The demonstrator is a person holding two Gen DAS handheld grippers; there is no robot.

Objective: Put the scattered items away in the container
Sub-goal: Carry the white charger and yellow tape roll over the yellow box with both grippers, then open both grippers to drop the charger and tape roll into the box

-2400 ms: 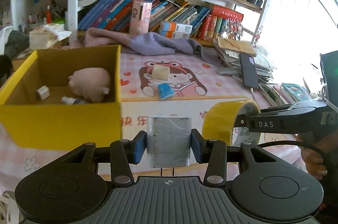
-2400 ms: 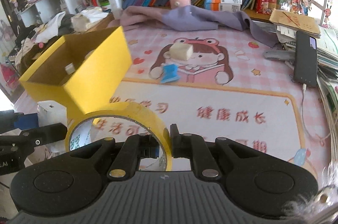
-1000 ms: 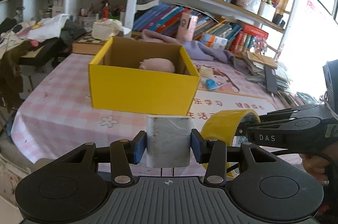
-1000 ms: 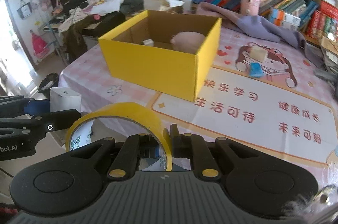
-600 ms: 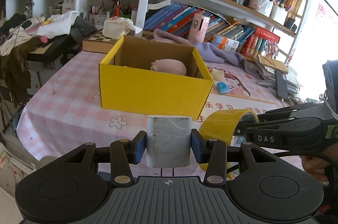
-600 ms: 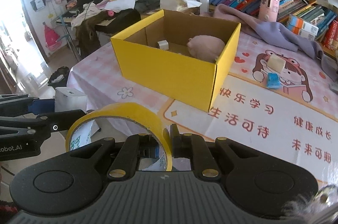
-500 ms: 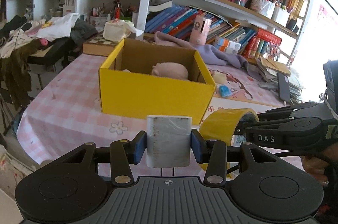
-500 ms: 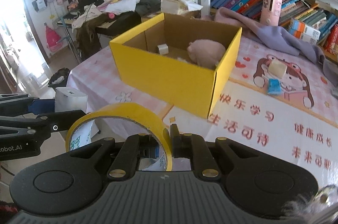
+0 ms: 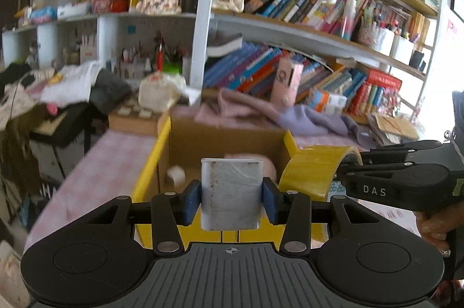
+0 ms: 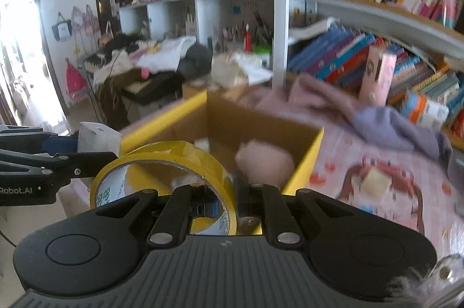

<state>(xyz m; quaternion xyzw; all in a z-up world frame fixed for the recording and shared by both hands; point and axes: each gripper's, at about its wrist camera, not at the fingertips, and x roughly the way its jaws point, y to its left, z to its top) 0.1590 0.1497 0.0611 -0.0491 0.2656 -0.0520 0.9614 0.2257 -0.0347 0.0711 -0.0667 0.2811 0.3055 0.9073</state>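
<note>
- Both grippers have come forward and up since a second ago, so the yellow cardboard box [image 9: 150, 162] now sits right in front of them and its brown inside shows over the near wall.
- Between the blue pads [image 9: 191, 202] of the left gripper [image 9: 230, 202] stands a grey-white rectangular block [image 9: 230, 192], clamped by its two sides and upright, so it should drop flat once let go.
- Pinched in the closed right gripper [image 10: 232, 200] is the wall of a yellow tape roll [image 10: 162, 162], one finger inside the ring and one outside; the ring hangs out to the left of the fingers.
- Each load hangs over the box's near wall, not yet inside, which I judge to be the carry just before release.
- Already in the box lie a pink plush toy [image 10: 264, 160] and a small white cube [image 9: 175, 174].
- Well apart on the pink cartoon table mat [image 10: 385, 221] waits a cream block [image 10: 374, 181], not yet tidied.
- Behind, a purple cloth [image 10: 391, 125] lies below the bookshelf [image 9: 290, 26].
</note>
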